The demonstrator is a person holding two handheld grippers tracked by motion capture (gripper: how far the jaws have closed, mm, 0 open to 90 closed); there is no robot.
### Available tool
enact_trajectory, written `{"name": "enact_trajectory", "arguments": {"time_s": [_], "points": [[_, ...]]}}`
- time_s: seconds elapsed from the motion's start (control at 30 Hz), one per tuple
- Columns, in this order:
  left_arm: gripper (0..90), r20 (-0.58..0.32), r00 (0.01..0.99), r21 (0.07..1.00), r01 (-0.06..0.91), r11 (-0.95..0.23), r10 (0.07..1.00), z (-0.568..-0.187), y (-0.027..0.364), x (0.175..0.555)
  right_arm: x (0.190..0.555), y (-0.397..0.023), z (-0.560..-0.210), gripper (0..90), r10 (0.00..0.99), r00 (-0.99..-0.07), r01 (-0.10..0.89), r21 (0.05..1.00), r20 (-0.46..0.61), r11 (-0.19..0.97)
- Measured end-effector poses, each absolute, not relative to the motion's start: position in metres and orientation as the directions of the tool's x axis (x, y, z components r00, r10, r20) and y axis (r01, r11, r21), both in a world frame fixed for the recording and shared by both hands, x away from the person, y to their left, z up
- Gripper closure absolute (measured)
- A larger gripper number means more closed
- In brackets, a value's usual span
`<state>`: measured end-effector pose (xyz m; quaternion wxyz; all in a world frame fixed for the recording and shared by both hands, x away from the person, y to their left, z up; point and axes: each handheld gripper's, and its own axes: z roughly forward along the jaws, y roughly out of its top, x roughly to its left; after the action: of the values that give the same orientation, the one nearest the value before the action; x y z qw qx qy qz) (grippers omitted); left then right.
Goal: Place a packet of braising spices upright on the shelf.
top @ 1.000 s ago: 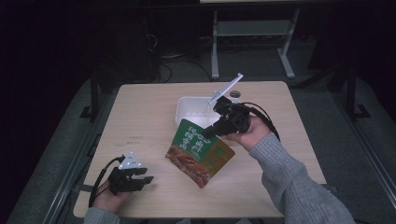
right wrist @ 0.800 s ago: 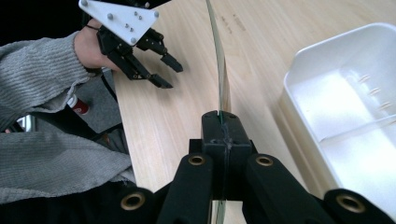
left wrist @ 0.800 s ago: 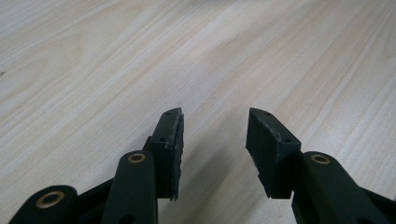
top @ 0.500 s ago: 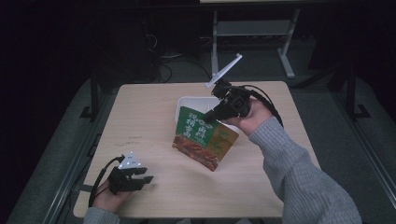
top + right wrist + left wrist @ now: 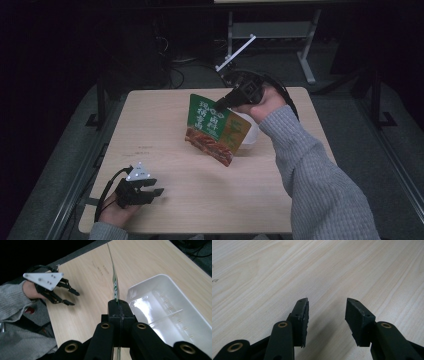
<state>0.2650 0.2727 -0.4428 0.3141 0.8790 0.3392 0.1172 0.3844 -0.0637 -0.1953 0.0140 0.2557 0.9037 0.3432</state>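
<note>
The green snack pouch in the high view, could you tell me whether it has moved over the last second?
Yes. The green pouch, clamped in the right gripper, has risen off the table toward its far edge.

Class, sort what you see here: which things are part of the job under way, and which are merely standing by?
In use: right gripper, shut on the green food pouch; white tray beside the pouch.
Standing by: left gripper, open on the table; metal frame behind.
</note>
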Motion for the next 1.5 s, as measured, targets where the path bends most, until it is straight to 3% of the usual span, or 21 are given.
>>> {"name": "enact_trajectory", "arguments": {"time_s": [0.67, 1.5], "points": [[52.7, -0.007, 0.744, 0.636, 0.519, -0.572, 0.668, -0.442, 0.273, 0.265, 0.425, -0.065, -0.173, 90.0, 0.607, -0.788, 0.517, 0.644, 0.102, 0.563], [52.8, -0.003, 0.748, 0.640, 0.511, -0.573, 0.664, -0.441, 0.274, 0.265, 0.460, -0.044, -0.194, 90.0, 0.707, -0.700, 0.580, 0.660, 0.104, 0.478]]}}
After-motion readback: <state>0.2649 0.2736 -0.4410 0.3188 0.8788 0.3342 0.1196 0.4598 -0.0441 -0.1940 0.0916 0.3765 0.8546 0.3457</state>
